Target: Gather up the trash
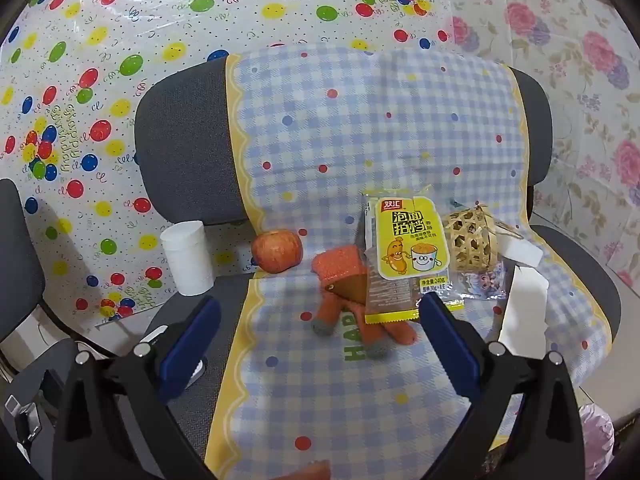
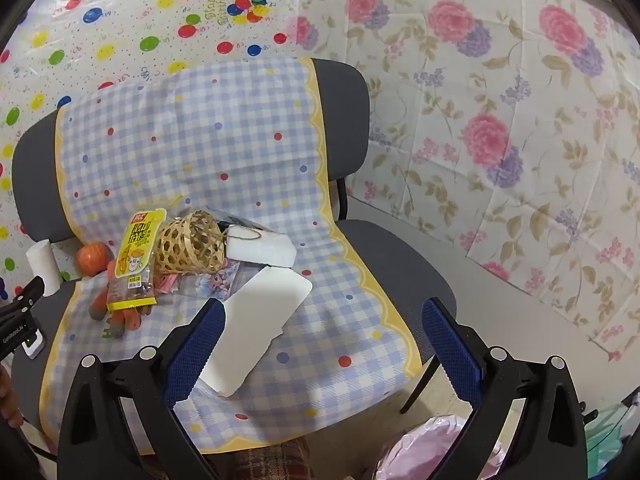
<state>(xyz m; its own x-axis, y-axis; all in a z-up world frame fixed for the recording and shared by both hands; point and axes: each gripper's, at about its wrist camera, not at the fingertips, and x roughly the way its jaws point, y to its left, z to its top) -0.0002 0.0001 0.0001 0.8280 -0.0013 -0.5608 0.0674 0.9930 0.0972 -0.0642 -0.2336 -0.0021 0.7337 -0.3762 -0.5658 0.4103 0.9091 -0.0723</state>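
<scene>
On a chair seat covered by a blue checked cloth (image 1: 360,392) lies a yellow sausage snack packet (image 1: 404,256), also in the right wrist view (image 2: 134,262), on top of an orange glove (image 1: 352,304). Beside it are a red apple (image 1: 277,255), a woven bamboo basket (image 1: 474,242), a small printed wrapper (image 1: 486,284) and two white foam pieces (image 2: 256,320) (image 2: 262,246). My left gripper (image 1: 320,320) is open and empty just in front of the glove. My right gripper (image 2: 324,328) is open and empty above the long foam piece.
A white paper roll (image 1: 188,258) stands at the seat's left edge. A pink bin bag (image 2: 432,452) sits on the floor at the lower right. Balloon-print and flower-print sheets cover the walls behind. Another dark chair (image 1: 16,248) is at the far left.
</scene>
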